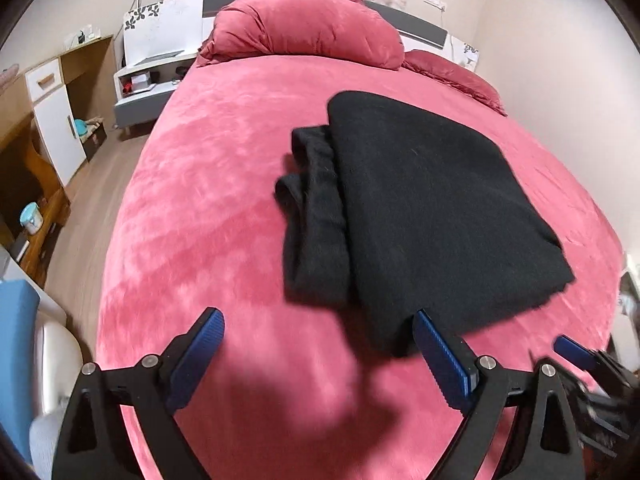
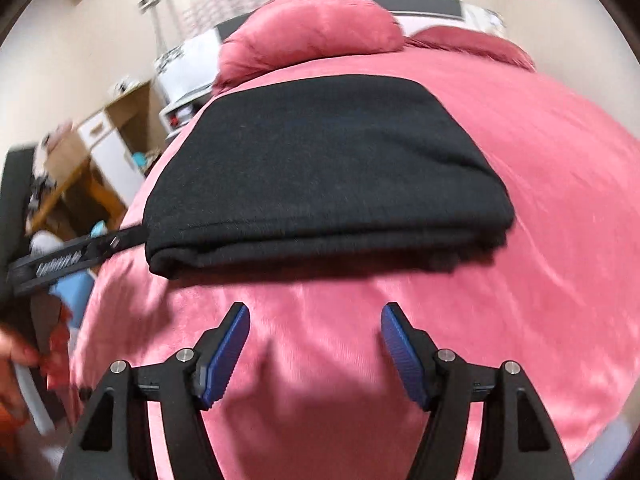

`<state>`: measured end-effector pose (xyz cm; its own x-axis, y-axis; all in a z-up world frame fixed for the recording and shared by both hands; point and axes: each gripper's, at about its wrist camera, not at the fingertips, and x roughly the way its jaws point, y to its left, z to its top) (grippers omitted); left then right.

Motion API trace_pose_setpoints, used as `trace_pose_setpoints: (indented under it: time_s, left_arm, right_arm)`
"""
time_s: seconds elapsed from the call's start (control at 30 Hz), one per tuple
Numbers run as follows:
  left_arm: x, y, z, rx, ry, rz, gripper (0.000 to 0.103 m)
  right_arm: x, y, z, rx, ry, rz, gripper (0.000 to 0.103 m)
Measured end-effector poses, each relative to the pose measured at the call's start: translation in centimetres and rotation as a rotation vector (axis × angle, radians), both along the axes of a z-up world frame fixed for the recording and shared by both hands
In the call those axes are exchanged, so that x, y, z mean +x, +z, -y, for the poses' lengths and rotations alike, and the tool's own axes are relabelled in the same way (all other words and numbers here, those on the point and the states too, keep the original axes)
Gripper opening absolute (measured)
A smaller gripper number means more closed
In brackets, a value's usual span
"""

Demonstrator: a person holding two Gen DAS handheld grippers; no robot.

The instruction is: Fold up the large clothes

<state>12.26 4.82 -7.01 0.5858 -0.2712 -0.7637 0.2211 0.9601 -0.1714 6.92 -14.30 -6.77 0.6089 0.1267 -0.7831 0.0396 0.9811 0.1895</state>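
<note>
A black garment (image 1: 432, 200) lies folded into a thick rectangle on the pink bed (image 1: 208, 184). Its sleeves or legs (image 1: 312, 224) stick out in a bunch along its left side. My left gripper (image 1: 318, 330) is open and empty, just in front of the garment's near left corner. My right gripper (image 2: 316, 322) is open and empty, a little short of the garment's (image 2: 320, 168) near folded edge. The right gripper's blue fingertip also shows at the lower right of the left wrist view (image 1: 572, 350). The left gripper's body shows at the left of the right wrist view (image 2: 76, 256).
A pink duvet roll (image 1: 304, 32) and a pillow (image 1: 452, 72) lie at the headboard. A bedside table (image 1: 148, 88), a wooden desk with white drawers (image 1: 52, 120) and wood floor (image 1: 88, 208) are left of the bed. A wall runs along the bed's right side.
</note>
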Motion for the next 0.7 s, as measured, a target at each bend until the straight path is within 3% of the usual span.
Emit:
trace_pose_setpoints:
  time_s: [0.1, 0.3, 0.4, 0.7]
  left_arm:
    - [-1.7, 0.3, 0.3, -0.024, -0.023, -0.009, 0.096]
    - [-5.1, -0.1, 2.1, 0.01, -0.009, -0.001, 0.099]
    - [-6.2, 0.0, 2.7, 0.054, 0.004, 0.039, 0.101]
    - [-7.7, 0.0, 3.8, 0.176, 0.029, 0.098, 0.103]
  right_arm:
    - [-0.5, -0.1, 0.3, -0.006, -0.035, -0.012, 0.069]
    - [-1.7, 0.0, 0.3, -0.04, -0.079, -0.014, 0.07]
    - [-2.2, 0.3, 0.1, -0.057, -0.082, -0.002, 0.076]
    - [-2.8, 1.3, -1.1, -0.105, -0.056, 0.067, 0.079]
